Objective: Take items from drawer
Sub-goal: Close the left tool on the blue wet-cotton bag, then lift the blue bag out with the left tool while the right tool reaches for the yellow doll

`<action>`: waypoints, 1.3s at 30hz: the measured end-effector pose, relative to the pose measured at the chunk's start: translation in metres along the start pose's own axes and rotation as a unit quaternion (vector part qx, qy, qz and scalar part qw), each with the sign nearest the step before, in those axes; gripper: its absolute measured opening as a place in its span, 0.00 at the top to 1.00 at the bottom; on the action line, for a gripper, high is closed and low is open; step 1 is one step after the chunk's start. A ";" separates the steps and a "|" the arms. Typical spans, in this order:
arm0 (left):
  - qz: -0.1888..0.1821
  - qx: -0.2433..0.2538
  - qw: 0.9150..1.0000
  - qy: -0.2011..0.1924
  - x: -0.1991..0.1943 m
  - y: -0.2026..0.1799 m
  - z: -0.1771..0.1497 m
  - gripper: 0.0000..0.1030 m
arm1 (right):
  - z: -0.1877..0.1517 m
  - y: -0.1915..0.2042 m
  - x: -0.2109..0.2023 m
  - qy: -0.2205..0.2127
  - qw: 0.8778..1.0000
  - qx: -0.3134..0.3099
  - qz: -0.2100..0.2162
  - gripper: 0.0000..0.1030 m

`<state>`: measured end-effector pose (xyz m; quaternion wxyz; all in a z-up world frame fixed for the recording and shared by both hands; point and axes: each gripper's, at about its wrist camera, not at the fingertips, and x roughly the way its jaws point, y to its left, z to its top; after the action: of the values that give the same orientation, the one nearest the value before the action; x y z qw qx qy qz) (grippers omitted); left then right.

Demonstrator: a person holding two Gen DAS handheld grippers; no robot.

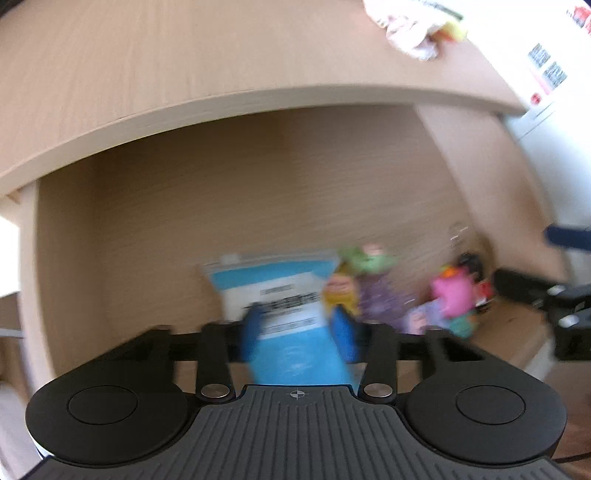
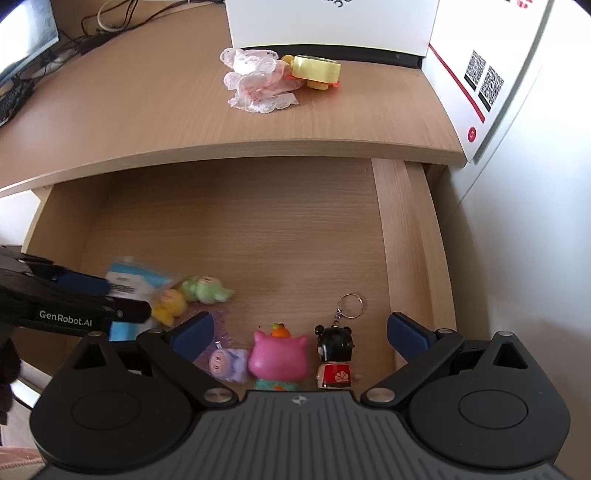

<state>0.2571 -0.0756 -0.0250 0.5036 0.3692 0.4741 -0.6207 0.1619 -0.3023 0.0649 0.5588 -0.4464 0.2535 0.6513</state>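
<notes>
The open wooden drawer [image 2: 258,229] holds small toys. My left gripper [image 1: 299,326] is shut on a blue and white packet [image 1: 284,295], its blue pads pressing both edges; this view is blurred. In the right wrist view the left gripper [image 2: 110,295] comes in from the left with the packet [image 2: 136,278]. Beside it lie a yellow toy [image 2: 168,306] and a green toy [image 2: 203,290]. My right gripper [image 2: 299,328] is open above a purple toy [image 2: 225,363], a pink pig toy [image 2: 277,360] and a black-haired doll keychain [image 2: 334,362], touching none.
The desktop [image 2: 147,110] overhangs the drawer's back. On it lie a crumpled pink-white bag [image 2: 255,81], a yellow tape roll [image 2: 316,70] and a white box [image 2: 332,22]. A white cabinet with QR codes [image 2: 484,81] stands right; a monitor and cables [image 2: 26,40] are far left.
</notes>
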 end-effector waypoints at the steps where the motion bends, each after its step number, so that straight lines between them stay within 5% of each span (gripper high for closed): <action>1: 0.009 -0.004 1.000 0.002 0.001 0.002 -0.002 0.54 | 0.000 0.001 -0.001 0.000 1.000 -0.001 -0.004 0.03; 10: -0.006 -0.059 0.998 0.017 0.009 0.008 -0.007 0.36 | 0.004 0.012 -0.005 0.004 1.000 -0.010 -0.028 0.03; 14: -0.005 -0.074 0.997 0.028 0.030 0.005 -0.009 0.40 | 0.004 0.014 -0.003 0.012 0.999 0.009 -0.039 0.03; 19: -0.060 -0.113 0.992 0.003 0.008 0.019 -0.017 0.46 | 0.004 0.015 -0.001 0.018 0.999 0.022 -0.038 0.03; 23: -0.071 -0.140 0.986 -0.064 -0.047 0.037 -0.033 0.47 | 0.008 0.026 0.007 0.031 0.999 0.020 -0.004 0.04; 30: -0.051 -0.167 0.972 -0.155 -0.112 0.055 -0.056 0.47 | 0.024 0.068 0.040 0.087 0.993 -0.015 0.079 0.46; 39: -0.049 -0.212 0.963 -0.156 -0.116 0.056 -0.088 0.47 | 0.043 0.101 0.096 0.141 0.986 -0.032 0.079 0.52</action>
<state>0.3360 0.0386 0.0469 0.6072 0.1288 0.5276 -0.5800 0.0553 -0.2435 -0.0149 0.4496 -0.5301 0.3428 0.6319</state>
